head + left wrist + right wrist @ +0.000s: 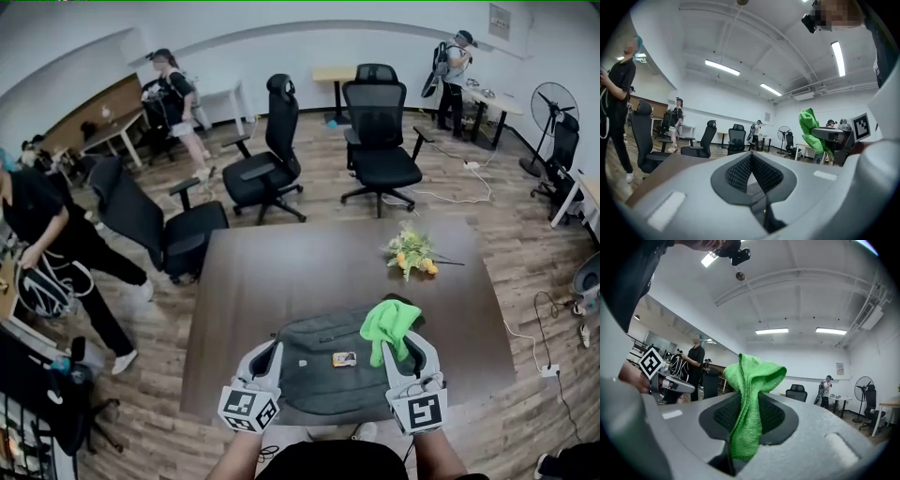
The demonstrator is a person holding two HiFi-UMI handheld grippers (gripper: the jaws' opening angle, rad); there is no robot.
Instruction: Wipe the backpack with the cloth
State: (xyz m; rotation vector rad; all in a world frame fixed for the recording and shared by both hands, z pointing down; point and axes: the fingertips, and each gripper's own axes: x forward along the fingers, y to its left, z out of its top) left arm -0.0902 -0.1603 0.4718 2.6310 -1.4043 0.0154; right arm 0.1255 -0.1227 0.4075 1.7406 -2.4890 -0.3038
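A grey backpack [314, 361] lies flat at the near edge of the brown table [281, 272], with a small orange tag [344, 358] on top. My right gripper [405, 339] hovers over the backpack's right side, shut on a bright green cloth [389, 323] that bunches above the jaws. The right gripper view shows the cloth [752, 380] pinched between the pads of the right gripper [750, 401]. Over the backpack's left side my left gripper [272, 349] is shut with nothing in it; in its own view the left gripper [751, 157] has its pads meeting. Both grippers point away from me.
Yellow flowers [411, 253] lie on the table's far right. Black office chairs [380, 141] [150, 220] stand beyond and left of the table. A person [47, 244] bends at the left. A fan [553, 103] and cables are on the right.
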